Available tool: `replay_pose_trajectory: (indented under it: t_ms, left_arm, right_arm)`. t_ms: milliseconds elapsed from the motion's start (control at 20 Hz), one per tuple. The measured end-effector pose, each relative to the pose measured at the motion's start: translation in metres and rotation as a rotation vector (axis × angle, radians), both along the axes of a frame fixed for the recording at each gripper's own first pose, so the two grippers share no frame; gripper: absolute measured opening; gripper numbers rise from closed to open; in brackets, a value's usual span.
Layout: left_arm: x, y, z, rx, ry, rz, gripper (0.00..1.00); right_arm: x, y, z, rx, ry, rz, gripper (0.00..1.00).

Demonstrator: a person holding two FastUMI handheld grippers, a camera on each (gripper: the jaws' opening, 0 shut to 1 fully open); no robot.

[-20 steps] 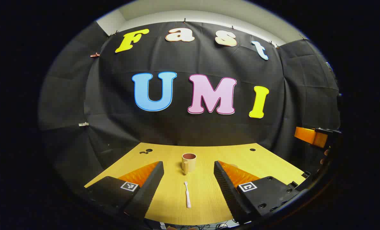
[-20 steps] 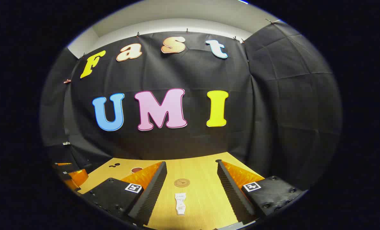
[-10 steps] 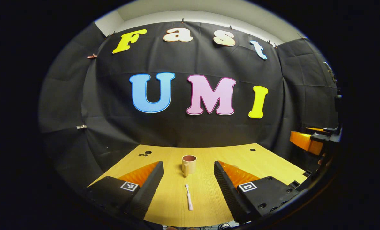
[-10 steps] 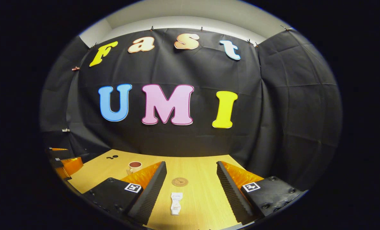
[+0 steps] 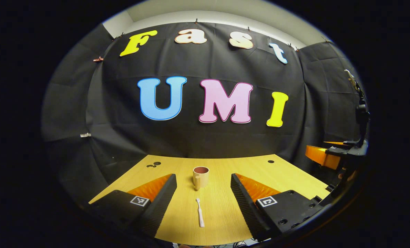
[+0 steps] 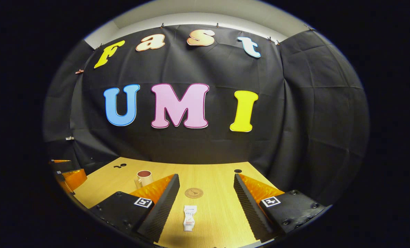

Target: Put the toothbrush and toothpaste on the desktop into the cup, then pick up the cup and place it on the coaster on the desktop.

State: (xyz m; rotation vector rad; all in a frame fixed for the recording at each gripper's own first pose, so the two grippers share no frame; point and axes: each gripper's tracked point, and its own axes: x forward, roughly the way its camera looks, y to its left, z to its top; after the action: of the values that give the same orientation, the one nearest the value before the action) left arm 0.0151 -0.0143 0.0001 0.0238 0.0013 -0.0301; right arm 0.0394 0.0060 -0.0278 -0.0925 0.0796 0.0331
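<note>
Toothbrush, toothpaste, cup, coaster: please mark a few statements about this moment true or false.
1. The toothbrush lies flat on the table. True.
2. The toothpaste is inside the cup. False: it lies on the table between the right tool's fingers.
3. The cup stands on the coaster. False: they are apart.
4. The left tool is open and holds nothing. True.
5. The right tool grips the toothpaste. False: it is open.

No readable text. Toothpaste [image 6: 189, 218] tube carried print too small to read. Coaster [image 6: 194, 193] bore small dark emblem, illegible. Square black-and-white markers [image 5: 139, 200] sat on both grippers' finger mounts; no characters legible.
</note>
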Motion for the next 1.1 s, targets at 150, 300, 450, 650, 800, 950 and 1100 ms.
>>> replay_pose_trajectory:
  t_ms: [150, 300, 450, 650, 800, 950, 1100]
  left_arm:
    - [0.004, -0.002, -0.003, 0.003, 0.011, 0.002, 0.98]
    - [0.009, 0.000, -0.006, 0.022, 0.022, 0.016, 0.98]
    - [0.013, 0.000, -0.013, 0.033, 0.043, 0.028, 0.98]
    - [0.019, 0.002, -0.019, 0.005, 0.065, 0.053, 0.98]
    - [0.022, 0.006, -0.024, -0.007, 0.082, 0.080, 0.98]
    - [0.025, 0.014, -0.031, -0.001, 0.099, 0.116, 0.98]
    - [0.029, 0.023, -0.040, 0.000, 0.131, 0.156, 0.98]
  right_arm:
    - [0.008, 0.003, -0.006, 0.007, 0.025, 0.006, 0.97]
    - [0.020, 0.003, -0.015, 0.026, 0.065, -0.002, 0.98]
    - [0.037, 0.005, -0.024, 0.025, 0.097, 0.003, 0.97]
    - [0.056, 0.007, -0.043, -0.002, 0.149, 0.019, 0.98]
    - [0.068, 0.014, -0.065, -0.011, 0.213, 0.041, 0.98]
    - [0.082, 0.024, -0.091, -0.016, 0.288, 0.068, 0.98]
    - [0.095, 0.031, -0.115, -0.043, 0.356, 0.097, 0.98]
